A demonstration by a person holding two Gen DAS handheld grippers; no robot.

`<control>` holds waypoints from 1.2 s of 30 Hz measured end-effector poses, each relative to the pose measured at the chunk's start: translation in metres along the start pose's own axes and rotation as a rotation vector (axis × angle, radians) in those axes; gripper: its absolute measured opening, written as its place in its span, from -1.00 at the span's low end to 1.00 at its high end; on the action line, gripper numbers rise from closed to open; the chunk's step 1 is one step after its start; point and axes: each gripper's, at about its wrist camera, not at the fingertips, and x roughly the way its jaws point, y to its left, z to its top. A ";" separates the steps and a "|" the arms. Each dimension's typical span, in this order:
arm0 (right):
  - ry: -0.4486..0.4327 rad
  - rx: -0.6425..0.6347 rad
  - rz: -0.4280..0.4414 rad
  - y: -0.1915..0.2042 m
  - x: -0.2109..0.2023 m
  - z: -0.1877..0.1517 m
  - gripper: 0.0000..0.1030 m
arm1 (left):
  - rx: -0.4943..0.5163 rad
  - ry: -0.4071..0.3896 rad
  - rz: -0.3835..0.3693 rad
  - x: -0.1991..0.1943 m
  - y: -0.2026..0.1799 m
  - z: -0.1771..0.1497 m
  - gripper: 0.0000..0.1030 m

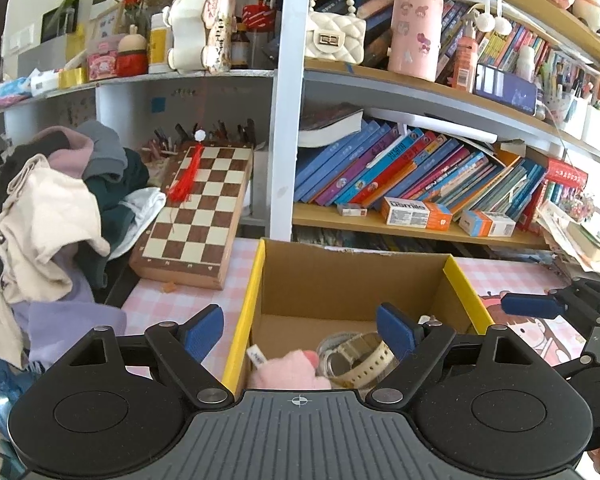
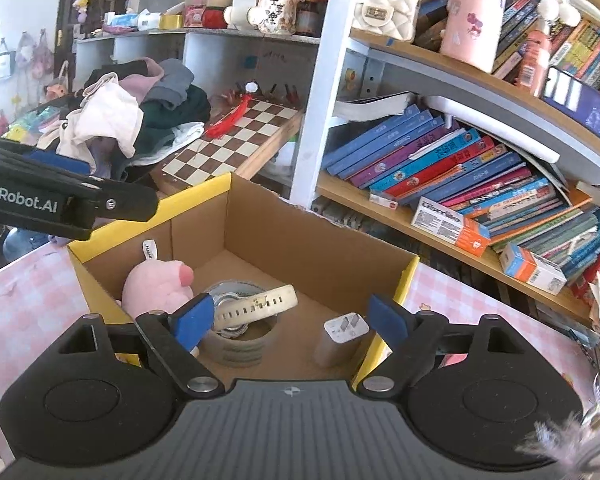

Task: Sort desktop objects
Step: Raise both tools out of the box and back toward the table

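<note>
A yellow-rimmed cardboard box (image 2: 260, 216) is parked on the pink checked desk (image 2: 24, 304), with a pink plush (image 2: 156, 284), a cream watch (image 2: 256, 306) draped over a tape roll (image 2: 240, 344) and a white charger (image 2: 346, 330) seen inside. The charger is only really shown by the right wrist view, where "enRobot.AI" can be read on the other tool. Both the left gripper (image 1: 300, 334) and right gripper (image 2: 290, 322) are spread wide with nothing held.

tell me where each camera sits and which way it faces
Left wrist: on the left gripper, facing forward and down at the cardboard box and shelves; own open fingers show, the right gripper at right.
Right wrist: on the right gripper, looking into the box; own open, empty fingers show, the left gripper at left.
Shared: box, pink plush, watch, chessboard.
</note>
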 end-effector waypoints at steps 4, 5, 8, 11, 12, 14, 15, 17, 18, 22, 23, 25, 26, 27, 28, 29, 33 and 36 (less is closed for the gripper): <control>0.009 0.025 -0.022 0.007 -0.011 -0.007 0.65 | -0.011 -0.005 -0.012 -0.013 0.005 -0.007 0.67; 0.012 0.033 -0.027 0.009 -0.013 -0.009 0.65 | -0.013 -0.007 -0.016 -0.017 0.006 -0.009 0.67; 0.014 0.058 -0.047 0.014 -0.022 -0.015 0.65 | -0.007 -0.017 -0.022 -0.029 0.009 -0.014 0.67; 0.004 0.082 -0.077 0.021 -0.032 -0.019 0.66 | 0.001 -0.022 -0.021 -0.040 0.013 -0.021 0.68; 0.000 0.091 -0.088 0.024 -0.036 -0.021 0.66 | 0.000 -0.021 -0.022 -0.043 0.016 -0.023 0.68; -0.007 0.109 -0.106 0.028 -0.044 -0.023 0.67 | -0.002 -0.020 -0.023 -0.050 0.020 -0.028 0.68; -0.010 0.118 -0.115 0.031 -0.047 -0.024 0.68 | -0.003 -0.019 -0.024 -0.053 0.022 -0.030 0.68; -0.011 0.134 -0.133 0.036 -0.054 -0.028 0.68 | -0.007 -0.015 -0.024 -0.059 0.027 -0.036 0.68; -0.006 0.141 -0.141 0.039 -0.057 -0.030 0.68 | -0.009 -0.011 -0.025 -0.063 0.030 -0.039 0.68; 0.013 0.162 -0.166 0.051 -0.069 -0.040 0.69 | -0.019 0.004 -0.029 -0.075 0.039 -0.050 0.68; 0.018 0.166 -0.171 0.055 -0.073 -0.043 0.69 | -0.021 0.007 -0.030 -0.078 0.041 -0.053 0.68; 0.020 0.176 -0.185 0.062 -0.081 -0.048 0.70 | -0.023 0.012 -0.032 -0.085 0.046 -0.059 0.69; 0.021 0.182 -0.192 0.065 -0.084 -0.050 0.71 | -0.024 0.014 -0.033 -0.088 0.047 -0.062 0.69; 0.022 0.187 -0.199 0.068 -0.088 -0.053 0.72 | -0.025 0.017 -0.034 -0.091 0.049 -0.065 0.69; 0.022 0.195 -0.207 0.071 -0.092 -0.055 0.73 | -0.024 0.019 -0.035 -0.094 0.050 -0.067 0.69; 0.022 0.203 -0.216 0.074 -0.095 -0.058 0.73 | -0.024 0.021 -0.036 -0.098 0.052 -0.070 0.69; 0.028 0.233 -0.248 0.082 -0.106 -0.069 0.76 | -0.026 0.024 -0.023 -0.109 0.058 -0.082 0.73; 0.046 0.253 -0.263 0.087 -0.112 -0.078 0.76 | -0.032 0.029 -0.010 -0.114 0.062 -0.090 0.79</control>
